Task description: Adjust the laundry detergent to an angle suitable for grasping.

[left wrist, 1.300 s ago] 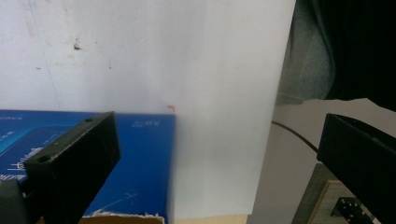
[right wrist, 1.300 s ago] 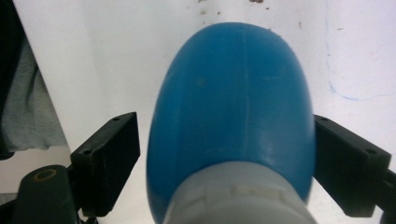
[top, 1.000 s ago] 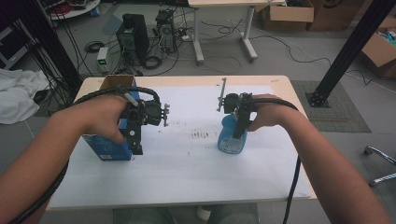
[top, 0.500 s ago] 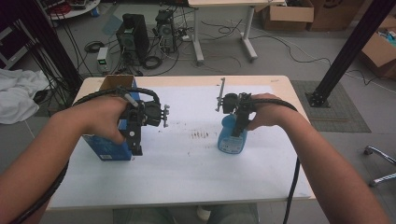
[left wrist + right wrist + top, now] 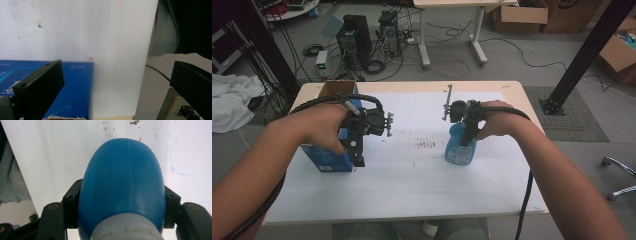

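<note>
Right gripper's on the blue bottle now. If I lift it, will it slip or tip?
The blue bottle looks like smooth, rounded plastic, so it may slide. The right gripper has just been closing, and its pads now press both sides, low near the white neck, which probably helps. In the high view it stands upright with a broad base, so tipping seems unlikely.

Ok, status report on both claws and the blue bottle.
Right claw just closed, clamped on blue bottle, standing upright. Left claw open beside blue box. Nothing in the way.
</note>
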A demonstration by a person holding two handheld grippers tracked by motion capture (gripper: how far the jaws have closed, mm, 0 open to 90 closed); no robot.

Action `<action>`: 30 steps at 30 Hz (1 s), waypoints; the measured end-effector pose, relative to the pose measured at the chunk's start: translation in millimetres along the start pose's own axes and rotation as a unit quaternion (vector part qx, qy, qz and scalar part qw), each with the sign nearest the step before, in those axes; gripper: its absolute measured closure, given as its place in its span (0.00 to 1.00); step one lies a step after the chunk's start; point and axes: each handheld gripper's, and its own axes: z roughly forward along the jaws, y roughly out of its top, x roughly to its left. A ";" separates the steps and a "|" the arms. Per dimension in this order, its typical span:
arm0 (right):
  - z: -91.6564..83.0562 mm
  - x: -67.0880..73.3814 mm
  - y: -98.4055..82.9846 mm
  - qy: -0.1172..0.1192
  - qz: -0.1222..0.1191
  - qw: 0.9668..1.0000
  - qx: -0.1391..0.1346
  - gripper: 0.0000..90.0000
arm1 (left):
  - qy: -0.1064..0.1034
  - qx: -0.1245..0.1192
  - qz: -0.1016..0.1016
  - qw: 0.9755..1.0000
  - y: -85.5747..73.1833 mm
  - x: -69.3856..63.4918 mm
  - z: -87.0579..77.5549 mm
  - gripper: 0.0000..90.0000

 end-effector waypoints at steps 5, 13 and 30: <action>0.2 0.9 -0.3 -0.006 0.000 1.000 -0.001 0.41 | -0.001 0.000 0.000 1.000 0.9 0.2 2.4 0.00; 0.7 1.5 -1.1 -0.009 -0.004 1.000 -0.005 0.42 | -0.001 0.000 0.005 1.000 2.1 1.3 2.4 0.00; -10.9 1.7 -4.9 -0.005 0.023 1.000 -0.017 0.42 | 0.000 -0.002 0.000 1.000 1.0 0.4 1.6 0.00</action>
